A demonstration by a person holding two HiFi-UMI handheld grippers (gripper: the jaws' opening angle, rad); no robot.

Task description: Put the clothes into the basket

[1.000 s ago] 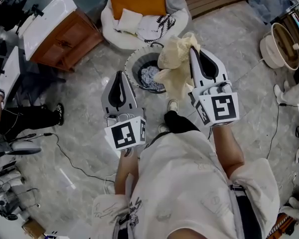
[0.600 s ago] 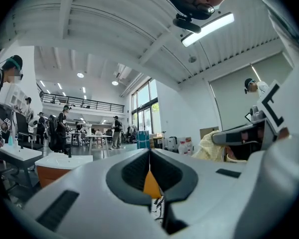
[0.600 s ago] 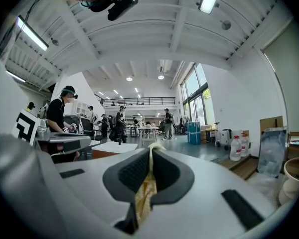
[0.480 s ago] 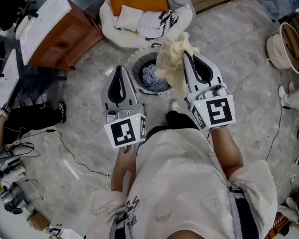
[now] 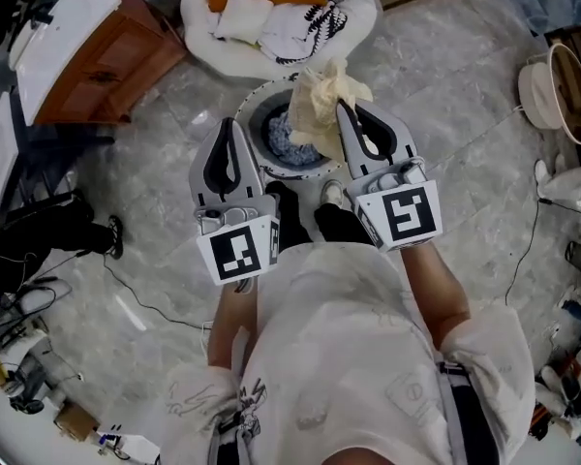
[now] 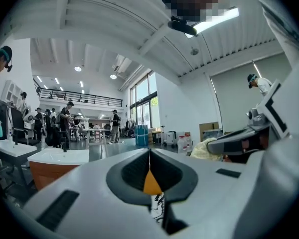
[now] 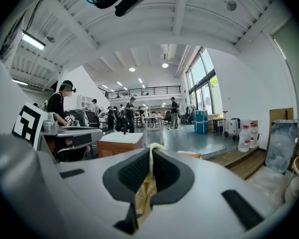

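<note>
Cream cloth (image 5: 320, 100) clamped between right tool (image 5: 340, 111) jaws above basket (image 5: 261, 98); left tool (image 5: 230, 126) alongside, jaws together.

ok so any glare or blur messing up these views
Head view: sharp, evenly lit, fisheye bends the edges; cloth and basket read clearly. Left gripper view: ceiling light blows out, corners black. Right gripper view: cloth in the right gripper looks soft, background sharper.
</note>
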